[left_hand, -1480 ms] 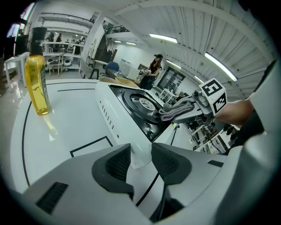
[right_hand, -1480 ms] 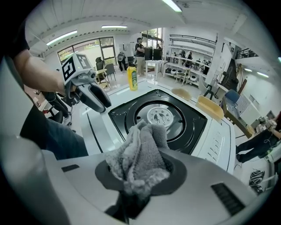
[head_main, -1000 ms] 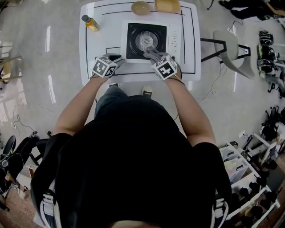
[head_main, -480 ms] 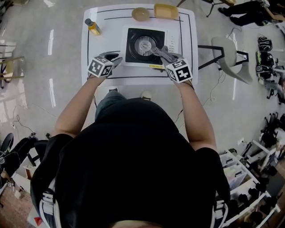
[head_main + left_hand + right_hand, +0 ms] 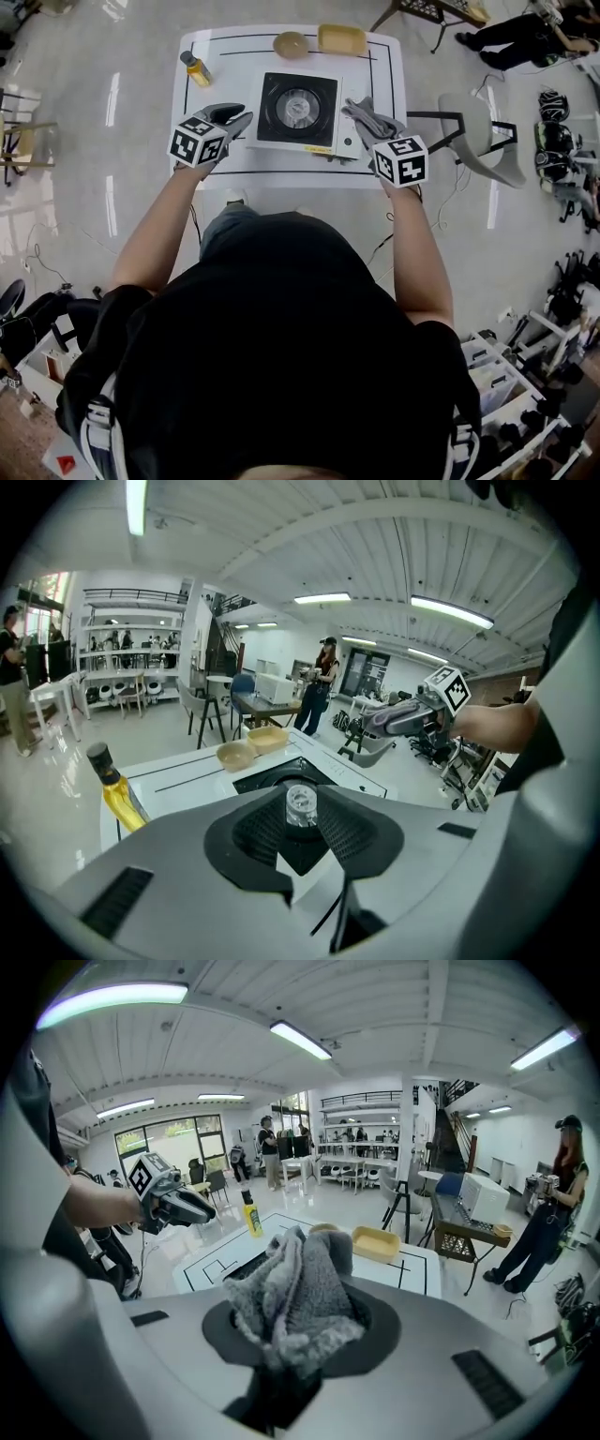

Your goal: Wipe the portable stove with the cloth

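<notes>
Head view looks down on a white worktop (image 5: 380, 66) with the portable stove (image 5: 298, 111) at its middle. Over the stove's right edge, the right hand-held gripper (image 5: 373, 123) pinches the grey cloth (image 5: 295, 1297), which is bunched between its jaws and held off the surface. At the stove's left side, the left hand-held gripper (image 5: 238, 118) hangs with its jaws apart and nothing between them; they have just been closing slightly. A yellow bottle (image 5: 195, 68) stands near the far left corner.
</notes>
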